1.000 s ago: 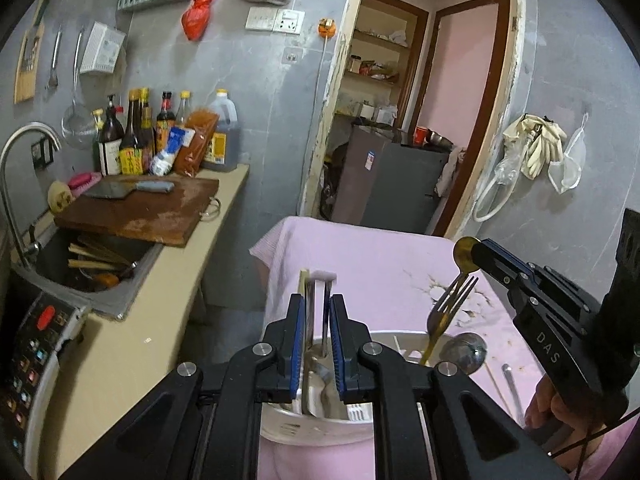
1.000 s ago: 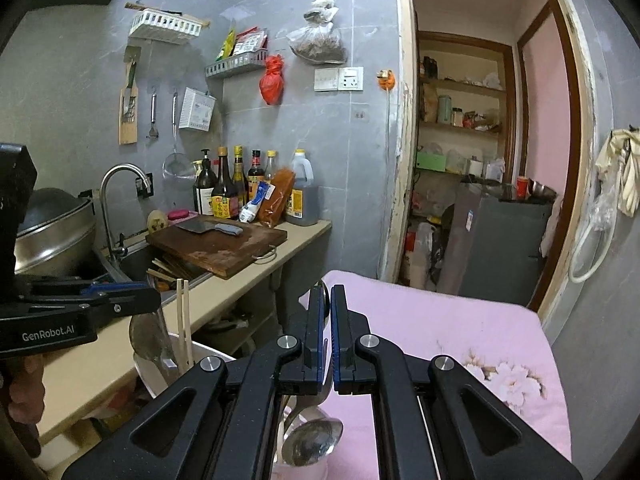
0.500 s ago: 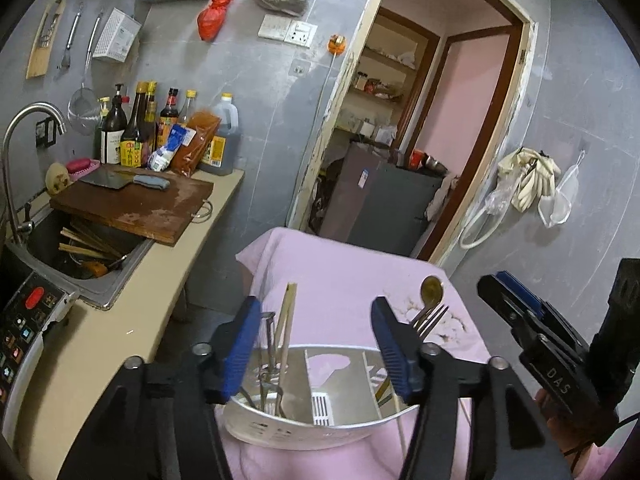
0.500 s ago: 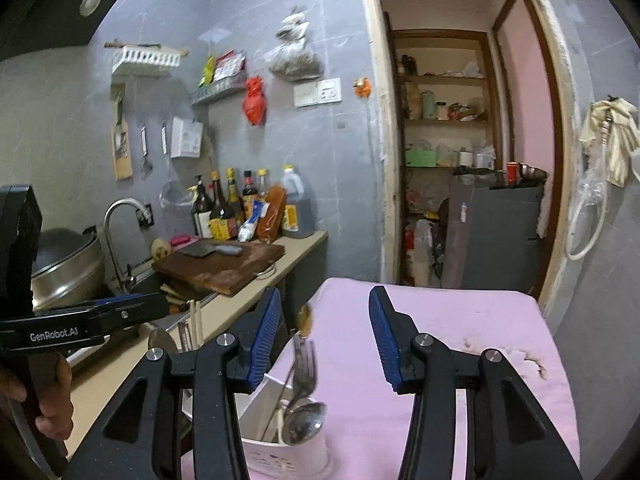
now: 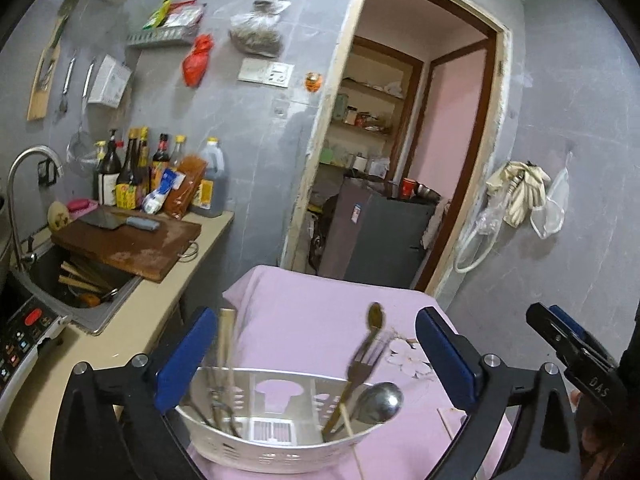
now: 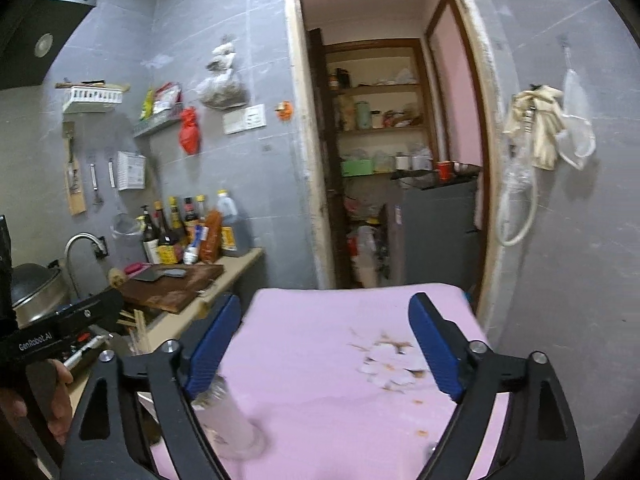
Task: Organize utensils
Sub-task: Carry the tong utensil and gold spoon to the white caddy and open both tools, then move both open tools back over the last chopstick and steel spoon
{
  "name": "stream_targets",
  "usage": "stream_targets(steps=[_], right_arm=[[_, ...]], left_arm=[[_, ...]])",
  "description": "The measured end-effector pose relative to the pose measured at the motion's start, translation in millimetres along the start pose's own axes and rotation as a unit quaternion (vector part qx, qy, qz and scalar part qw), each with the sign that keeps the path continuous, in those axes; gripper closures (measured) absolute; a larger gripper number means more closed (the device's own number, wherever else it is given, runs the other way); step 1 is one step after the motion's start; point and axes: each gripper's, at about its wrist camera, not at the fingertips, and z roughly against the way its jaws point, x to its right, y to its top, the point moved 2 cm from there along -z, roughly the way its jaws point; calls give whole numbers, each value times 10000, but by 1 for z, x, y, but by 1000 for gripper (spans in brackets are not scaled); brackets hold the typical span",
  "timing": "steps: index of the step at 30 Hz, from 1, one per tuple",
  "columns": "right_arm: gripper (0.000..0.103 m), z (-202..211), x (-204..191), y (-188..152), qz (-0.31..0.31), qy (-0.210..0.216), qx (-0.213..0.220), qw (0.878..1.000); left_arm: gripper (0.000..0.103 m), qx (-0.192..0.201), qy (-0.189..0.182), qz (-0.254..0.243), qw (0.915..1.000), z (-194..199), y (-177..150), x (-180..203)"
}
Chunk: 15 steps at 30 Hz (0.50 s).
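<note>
A white perforated utensil holder stands on the pink tablecloth right below my left gripper, which is wide open and empty. Chopsticks stand in its left part. A gold fork, a gold spoon and a steel spoon lean in its right part. My right gripper is wide open and empty above the cloth. The holder's edge shows blurred beside its left finger. The right gripper also shows in the left wrist view.
A counter with a sink, a cutting board with a cleaver and bottles lies to the left. A doorway with a dark cabinet is behind the table. Bags hang on the right wall.
Both grippers went from shut to wide open and pulled back up from the holder. The chopsticks, fork and spoons now stand free in the holder.
</note>
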Motion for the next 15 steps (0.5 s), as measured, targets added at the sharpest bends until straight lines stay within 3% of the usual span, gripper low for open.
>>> stream_targets(steps=[4, 15], right_arm=[[12, 16, 31, -9, -84, -275, -51, 9996], [11, 35, 114, -35, -193, -808, -433, 9956]], left_arm=[[2, -74, -147, -87, 9998, -3, -8, 23], [2, -452, -583, -207, 9971, -20, -42, 90]])
